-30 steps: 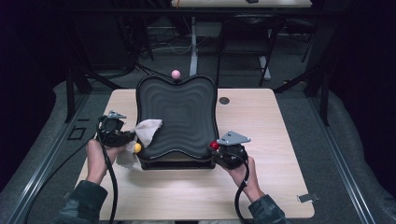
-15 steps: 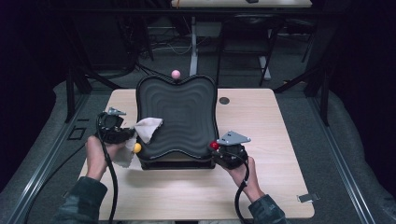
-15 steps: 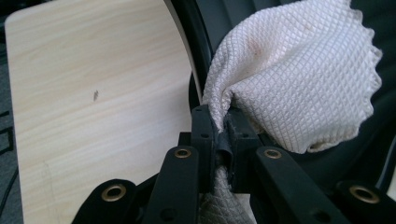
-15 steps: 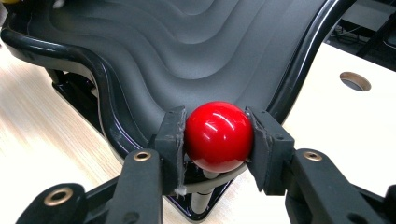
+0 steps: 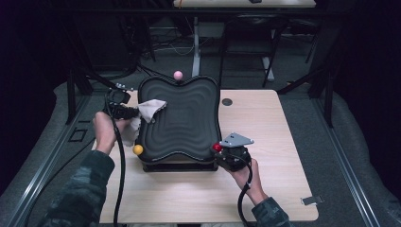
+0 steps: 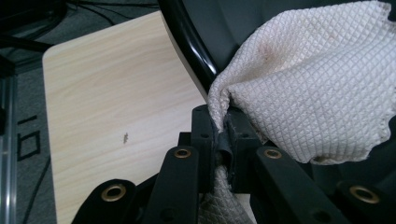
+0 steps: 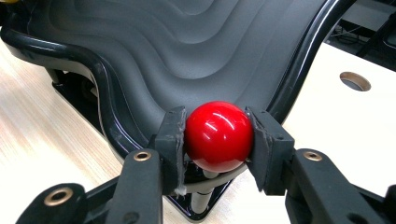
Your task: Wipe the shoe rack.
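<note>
Left hand-held gripper [image 5: 134, 112] clamped on a cream cloth [image 5: 152, 109] at the ridged black tray's [image 5: 189, 118] ten o'clock edge, right hand-held gripper [image 5: 220, 150] clamped on the red ball knob [image 5: 217, 147] at its five o'clock corner, tray on the bench [image 5: 274, 137].

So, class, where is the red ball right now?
In the high view the red ball sits at the black tray's near right corner, clamped between the right gripper's jaws.
</note>
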Motion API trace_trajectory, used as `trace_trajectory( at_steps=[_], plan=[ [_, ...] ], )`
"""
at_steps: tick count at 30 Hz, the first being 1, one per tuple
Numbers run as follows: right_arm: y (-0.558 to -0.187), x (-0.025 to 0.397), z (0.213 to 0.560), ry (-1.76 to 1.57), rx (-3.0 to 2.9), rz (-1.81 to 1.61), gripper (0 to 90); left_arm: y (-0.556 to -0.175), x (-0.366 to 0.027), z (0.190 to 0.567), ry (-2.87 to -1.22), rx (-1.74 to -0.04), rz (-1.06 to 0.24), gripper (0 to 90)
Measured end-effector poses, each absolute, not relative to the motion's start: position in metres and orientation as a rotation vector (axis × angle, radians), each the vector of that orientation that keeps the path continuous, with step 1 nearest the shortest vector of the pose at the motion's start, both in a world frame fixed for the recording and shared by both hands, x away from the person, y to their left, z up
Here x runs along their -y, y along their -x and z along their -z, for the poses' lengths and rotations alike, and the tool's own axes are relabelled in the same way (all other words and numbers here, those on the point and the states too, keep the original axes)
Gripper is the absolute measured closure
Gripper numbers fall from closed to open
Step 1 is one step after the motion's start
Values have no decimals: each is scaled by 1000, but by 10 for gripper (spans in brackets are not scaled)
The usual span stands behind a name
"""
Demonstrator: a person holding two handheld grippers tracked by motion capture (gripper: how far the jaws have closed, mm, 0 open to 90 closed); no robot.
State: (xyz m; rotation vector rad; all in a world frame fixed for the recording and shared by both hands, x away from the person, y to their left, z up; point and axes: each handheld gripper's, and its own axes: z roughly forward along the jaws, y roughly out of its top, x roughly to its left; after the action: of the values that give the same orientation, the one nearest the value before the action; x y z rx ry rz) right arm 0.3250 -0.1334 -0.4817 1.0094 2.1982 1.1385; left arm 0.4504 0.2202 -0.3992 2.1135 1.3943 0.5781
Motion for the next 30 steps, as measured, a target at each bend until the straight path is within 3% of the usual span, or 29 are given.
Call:
trace_trajectory(
  at_steps=[30],
  plan=[
    [-325,134,482,-1009,-2202,-1135,600,-510,-211,362,-2120,-1506,-644,837]
  ],
)
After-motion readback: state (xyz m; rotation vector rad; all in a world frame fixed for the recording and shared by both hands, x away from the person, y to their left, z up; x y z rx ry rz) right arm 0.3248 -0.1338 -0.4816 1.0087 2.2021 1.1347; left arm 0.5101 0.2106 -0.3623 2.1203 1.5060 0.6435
